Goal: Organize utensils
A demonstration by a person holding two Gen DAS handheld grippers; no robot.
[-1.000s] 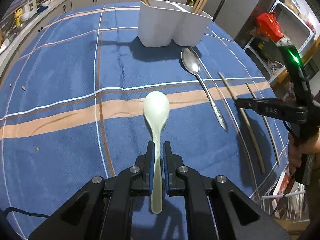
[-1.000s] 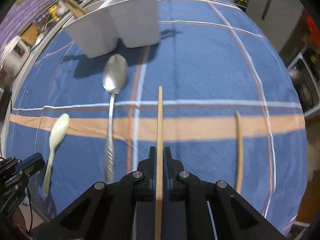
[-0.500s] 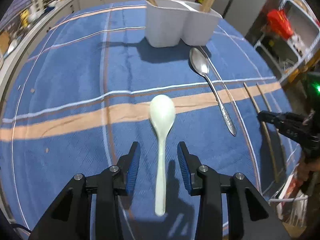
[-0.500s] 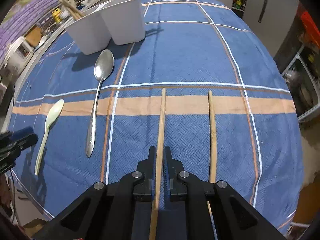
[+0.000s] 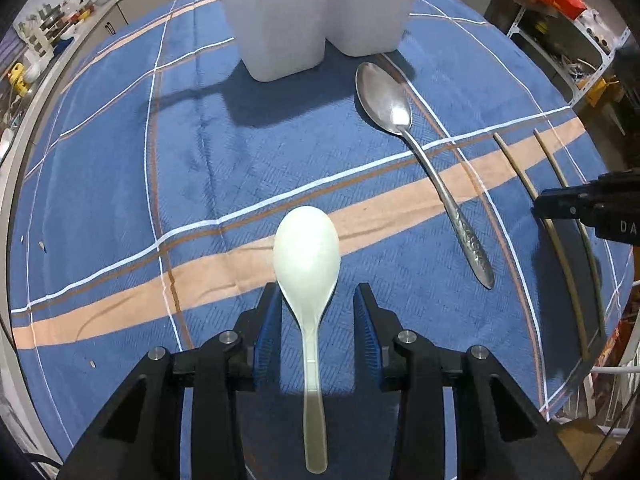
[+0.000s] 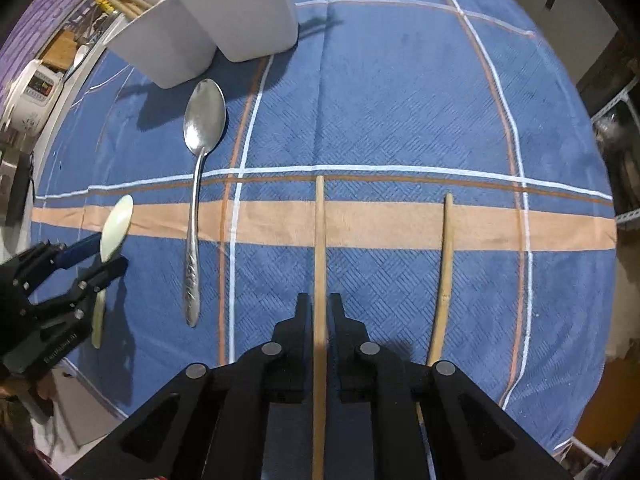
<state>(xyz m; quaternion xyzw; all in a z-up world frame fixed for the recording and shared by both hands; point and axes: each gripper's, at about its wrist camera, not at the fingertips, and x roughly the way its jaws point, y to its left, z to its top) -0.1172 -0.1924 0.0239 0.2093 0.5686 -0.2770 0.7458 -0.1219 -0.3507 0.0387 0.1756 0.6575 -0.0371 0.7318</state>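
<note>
The white ceramic spoon lies on the blue plaid cloth, bowl towards the white holder. My left gripper stands open astride the spoon's neck, its blue pads clear of it. A metal spoon lies to the right, near the holder. In the right wrist view my right gripper is shut on a wooden chopstick that points forward low over the cloth. A second chopstick lies loose to its right. The left gripper shows at the left edge over the white spoon.
The holder has two compartments with wooden chopsticks sticking out of them. The cloth covers a round table. Kitchen counters run behind it and shelving stands to the right. A hand holds the left gripper at the lower left of the right wrist view.
My left gripper has opened and let go of the white spoon, which now rests on the cloth, and has moved closer to the holder. The right gripper keeps its chopstick, now beside the loose one.
</note>
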